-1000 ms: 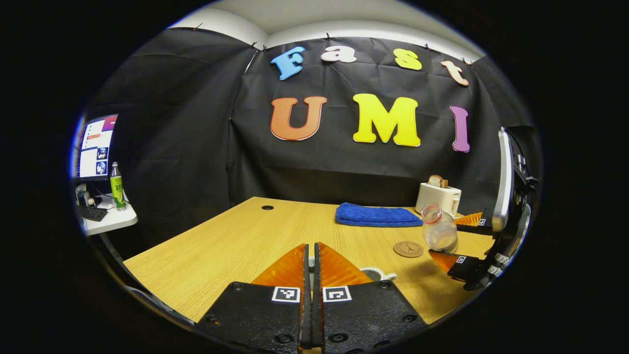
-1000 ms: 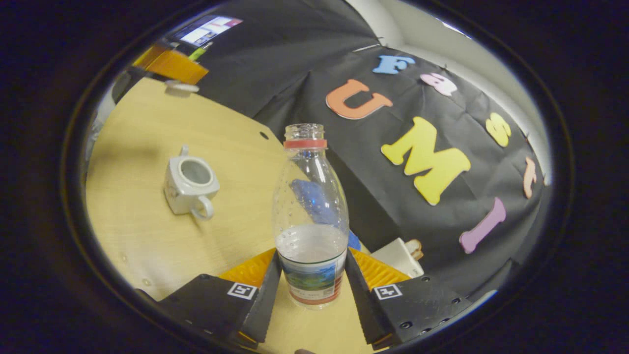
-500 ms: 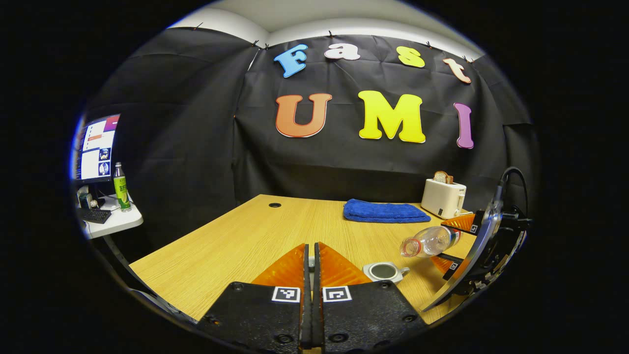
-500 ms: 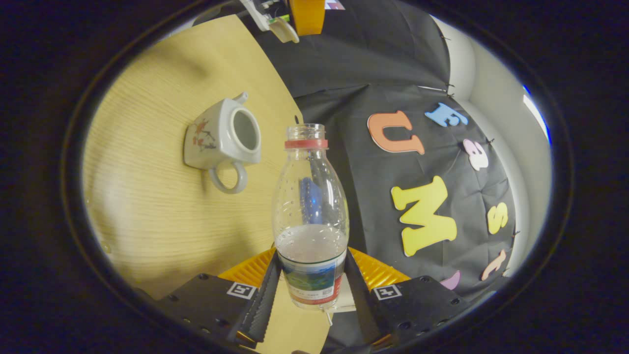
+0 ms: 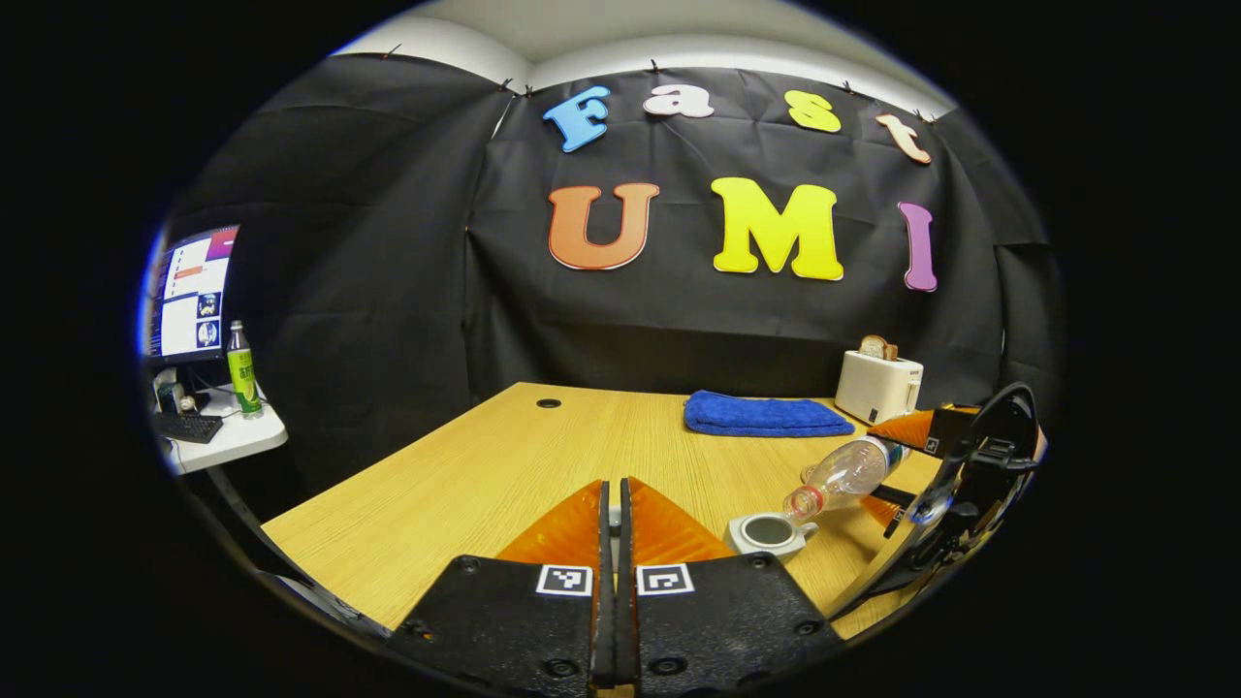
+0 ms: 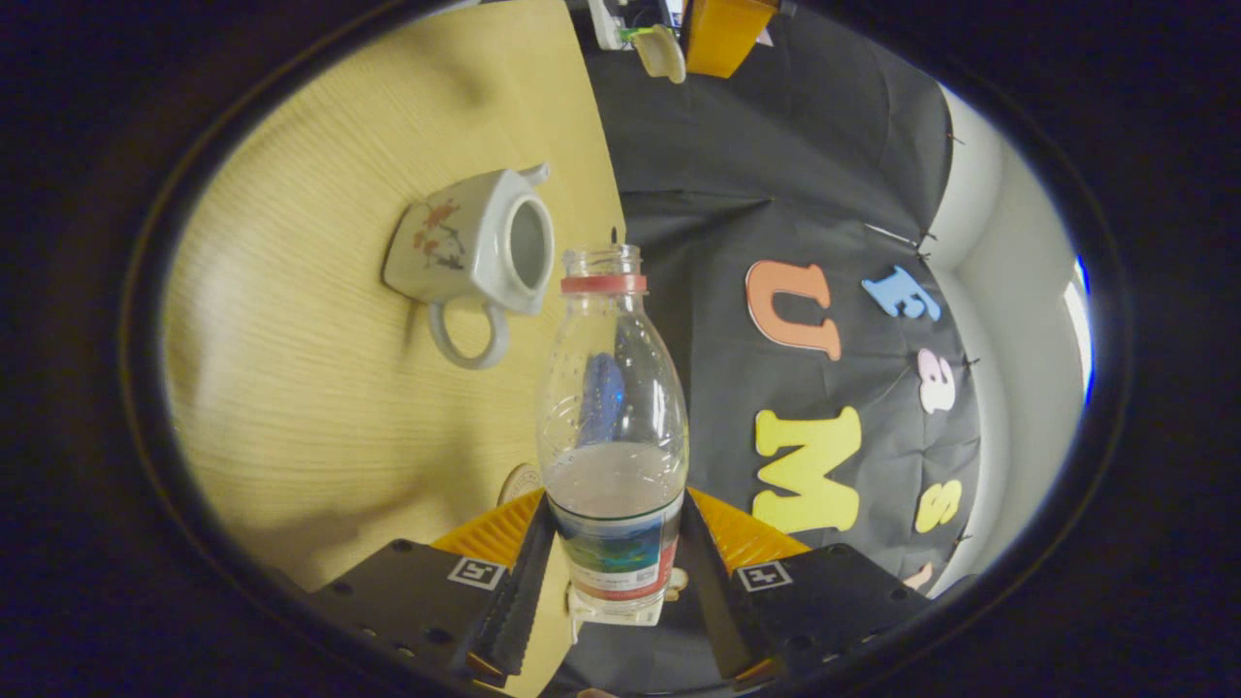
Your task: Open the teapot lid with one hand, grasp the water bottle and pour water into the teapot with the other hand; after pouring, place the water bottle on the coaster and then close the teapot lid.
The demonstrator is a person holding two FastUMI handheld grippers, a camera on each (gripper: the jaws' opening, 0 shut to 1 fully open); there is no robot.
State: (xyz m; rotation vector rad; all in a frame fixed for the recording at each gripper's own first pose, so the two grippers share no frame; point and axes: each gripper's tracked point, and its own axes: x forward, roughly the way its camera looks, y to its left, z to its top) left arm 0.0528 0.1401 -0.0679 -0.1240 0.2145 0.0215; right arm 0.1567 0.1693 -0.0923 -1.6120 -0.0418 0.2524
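your right gripper (image 6: pixel 614 572) has its fingers clamped on the water bottle (image 6: pixel 613 436), uncapped, part full, tipped with its mouth just over the open teapot (image 5: pixel 768 533). the teapot sits lidless on the wooden bench (image 5: pixel 485 475). your left gripper (image 5: pixel 613 543) has its fingers pinched together on the teapot lid (image 6: pixel 661 50), held up off the bench. the coaster (image 6: pixel 521 481) peeks out beside the bottle. a blue towel (image 5: pixel 766 415) and a toaster (image 5: pixel 877 385) sit at the back, well clear.
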